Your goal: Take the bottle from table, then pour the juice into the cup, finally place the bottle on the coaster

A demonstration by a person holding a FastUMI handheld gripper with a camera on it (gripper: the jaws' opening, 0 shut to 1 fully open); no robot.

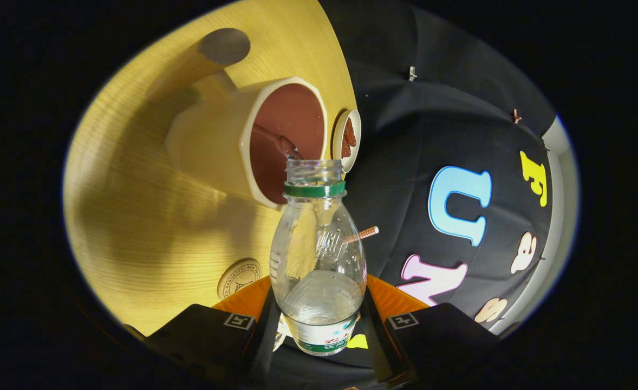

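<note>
Gripper (319, 325) clamps the bottle (319, 260), tipped, mouth at the cup's (227, 146) rim. A thin stream enters; tipping faster may splash over the rim. Coaster (239, 278) lies near-left on the table (135, 216).

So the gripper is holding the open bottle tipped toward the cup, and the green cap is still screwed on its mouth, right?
Not quite. In the gripper view the bottle, held between the fingers of the gripper, has no cap: its threaded mouth is open, with only a green ring left below the threads. The rest holds: the bottle is tipped toward the cup, and a thin stream is running into it.
</note>
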